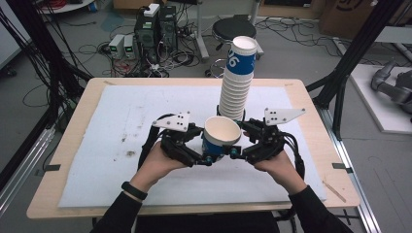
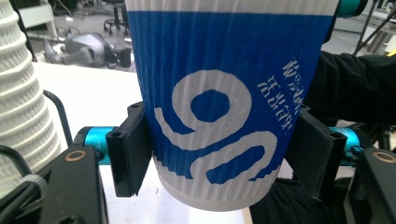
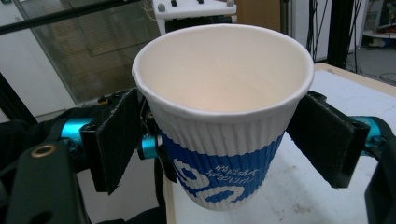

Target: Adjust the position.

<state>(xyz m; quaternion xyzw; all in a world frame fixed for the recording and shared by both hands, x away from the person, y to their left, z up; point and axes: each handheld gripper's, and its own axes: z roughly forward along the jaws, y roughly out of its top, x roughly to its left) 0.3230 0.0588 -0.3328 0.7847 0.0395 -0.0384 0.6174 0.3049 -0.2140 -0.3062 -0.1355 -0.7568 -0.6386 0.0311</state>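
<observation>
A blue-and-white ribbed paper cup (image 1: 222,136) stands upright and empty between my two grippers, above the near middle of the white mat (image 1: 116,126). My left gripper (image 1: 206,158) is shut on it. In the left gripper view both pads (image 2: 133,149) press the cup's (image 2: 219,107) lower wall. My right gripper (image 1: 234,153) faces it from the other side and is open. In the right gripper view its fingers (image 3: 116,140) flank the cup (image 3: 224,135) with a gap on each side. A tall stack of the same cups (image 1: 237,82) stands just behind.
The mat covers a wooden table (image 1: 73,194) whose front edge is near my forearms. The cup stack (image 2: 18,93) rises close to the left gripper's side. Beyond the table are a stool (image 1: 233,29), computer boxes (image 1: 155,29) and cables on the floor.
</observation>
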